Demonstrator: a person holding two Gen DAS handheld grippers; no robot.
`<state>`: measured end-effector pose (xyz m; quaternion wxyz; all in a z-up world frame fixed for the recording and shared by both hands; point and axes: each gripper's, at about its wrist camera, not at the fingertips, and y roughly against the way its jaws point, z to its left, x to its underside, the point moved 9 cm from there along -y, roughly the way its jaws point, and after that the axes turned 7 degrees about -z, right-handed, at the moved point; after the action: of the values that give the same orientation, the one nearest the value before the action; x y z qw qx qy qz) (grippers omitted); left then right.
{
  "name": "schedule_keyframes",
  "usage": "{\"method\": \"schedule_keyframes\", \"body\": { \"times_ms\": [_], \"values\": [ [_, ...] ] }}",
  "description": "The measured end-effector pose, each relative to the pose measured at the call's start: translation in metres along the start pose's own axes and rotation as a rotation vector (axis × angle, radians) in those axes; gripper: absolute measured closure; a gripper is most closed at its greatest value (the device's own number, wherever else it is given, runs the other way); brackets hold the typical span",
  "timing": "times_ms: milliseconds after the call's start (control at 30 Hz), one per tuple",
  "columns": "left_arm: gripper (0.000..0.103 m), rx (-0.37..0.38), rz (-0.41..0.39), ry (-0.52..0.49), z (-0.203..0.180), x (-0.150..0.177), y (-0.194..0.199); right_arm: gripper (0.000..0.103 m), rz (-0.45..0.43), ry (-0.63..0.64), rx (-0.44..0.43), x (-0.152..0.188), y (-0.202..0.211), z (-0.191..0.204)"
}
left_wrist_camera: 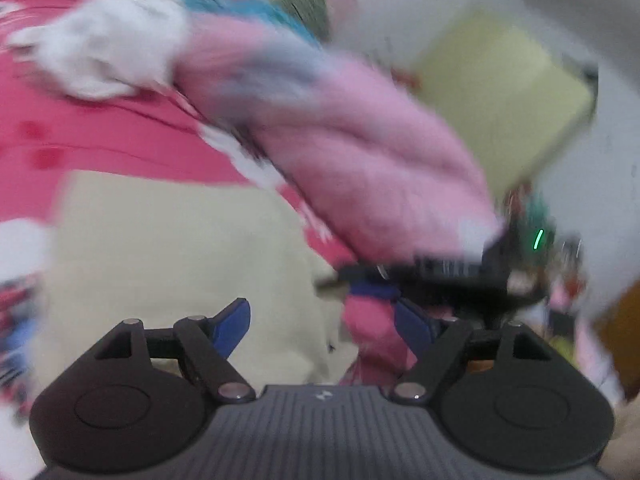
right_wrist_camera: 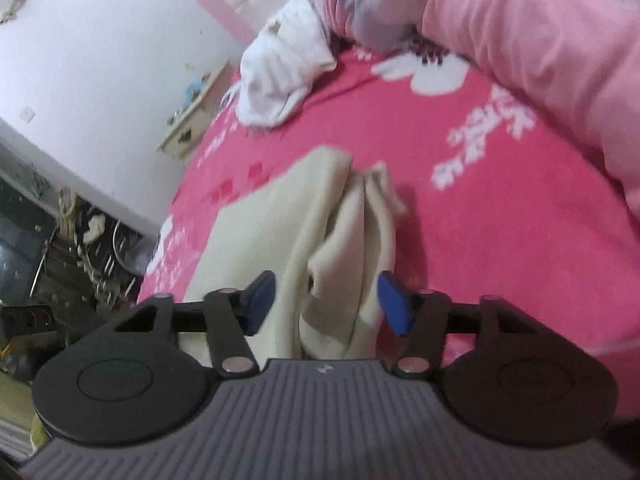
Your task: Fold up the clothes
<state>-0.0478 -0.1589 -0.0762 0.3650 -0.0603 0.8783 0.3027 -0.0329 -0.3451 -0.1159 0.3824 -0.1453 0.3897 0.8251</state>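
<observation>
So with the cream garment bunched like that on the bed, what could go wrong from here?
The right gripper straddles a bunched ridge of the cream garment with pads not visibly pressing, so it may catch one layer only. The white clothing lies nearby and could get dragged. The left wrist view is blurred, so the left gripper may grab the pink sheet.

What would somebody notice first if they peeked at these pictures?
Probably the bright pink bedsheet with white flower patterns filling the bed. A cream garment lies bunched on it right before the right gripper, whose blue pads stand apart. A crumpled white cloth sits farther back, beside the pale pink quilt.
</observation>
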Motion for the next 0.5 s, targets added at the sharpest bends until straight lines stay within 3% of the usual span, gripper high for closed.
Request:
{"method": "schedule_keyframes", "body": {
  "times_ms": [67,200,267,367,500],
  "values": [
    [0.035,-0.042,0.09,-0.052,-0.005,0.009,-0.036,0.059,-0.007,-0.01,-0.002,-0.006,-0.013,-0.002],
    [0.049,-0.18,0.188,-0.143,0.0,0.023,-0.072,0.07,-0.001,0.019,0.034,-0.001,-0.027,-0.006],
    [0.05,-0.177,0.196,-0.128,0.004,0.023,-0.075,0.086,0.008,0.025,0.038,0.006,-0.027,-0.013],
    [0.055,-0.167,0.191,-0.104,0.009,0.021,-0.067,0.089,0.006,0.027,0.019,0.013,-0.022,-0.017],
    [0.062,-0.105,0.191,0.018,0.026,0.019,-0.06,0.092,0.004,0.05,-0.003,0.012,-0.024,-0.012]
  ]
}}
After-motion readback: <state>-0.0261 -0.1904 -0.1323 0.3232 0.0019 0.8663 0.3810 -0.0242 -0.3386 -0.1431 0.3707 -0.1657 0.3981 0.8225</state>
